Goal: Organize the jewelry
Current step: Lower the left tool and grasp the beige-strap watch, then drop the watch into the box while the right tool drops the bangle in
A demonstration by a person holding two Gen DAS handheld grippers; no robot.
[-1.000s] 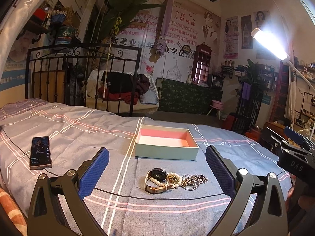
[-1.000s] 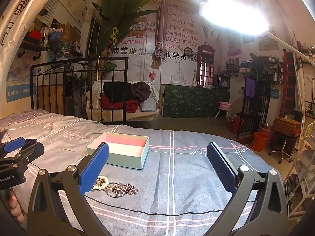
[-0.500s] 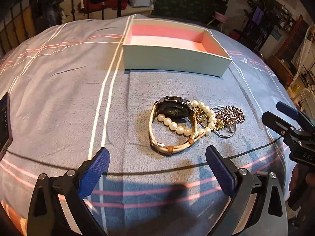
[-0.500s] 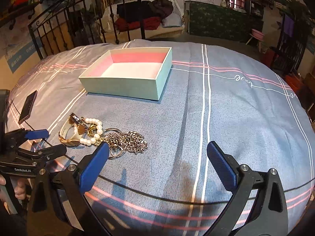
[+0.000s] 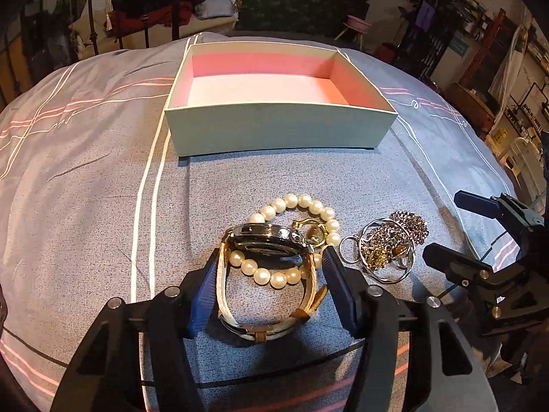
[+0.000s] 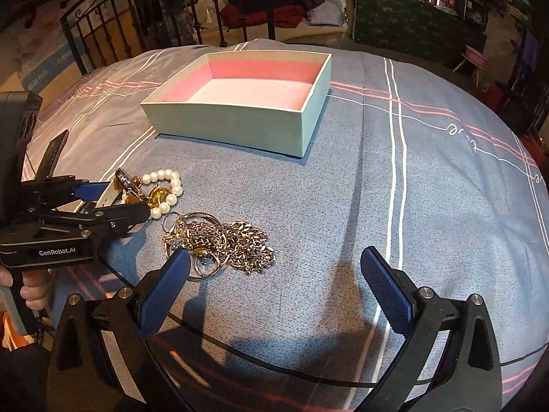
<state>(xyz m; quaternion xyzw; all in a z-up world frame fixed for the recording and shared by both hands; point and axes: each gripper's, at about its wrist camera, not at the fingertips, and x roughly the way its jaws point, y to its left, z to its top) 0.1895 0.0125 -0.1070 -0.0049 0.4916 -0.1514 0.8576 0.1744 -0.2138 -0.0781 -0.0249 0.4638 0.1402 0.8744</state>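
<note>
A watch [image 5: 264, 240] with a cream strap lies on the bedspread, a pearl bracelet [image 5: 302, 206] threaded through it. My left gripper [image 5: 271, 274] is closed around the watch strap, both blue pads touching its sides; it also shows in the right wrist view [image 6: 113, 202]. A tangle of silver chains and rings [image 5: 391, 243] lies just right of the watch, also seen in the right wrist view [image 6: 223, 240]. My right gripper [image 6: 274, 274] is open and empty, its left finger beside the chains. An open pale-green box [image 5: 278, 130] with pink lining stands empty behind the jewelry.
A black cable [image 6: 274, 370] runs across the striped grey bedspread near me. An iron bed frame [image 6: 154, 17] and piled clothes stand beyond the bed's far edge. Room furniture lies to the right.
Both grippers dropped down toward the bed. My left gripper moved forward and closed from wide open onto the watch strap. My right gripper came nearer the chains, still open.
</note>
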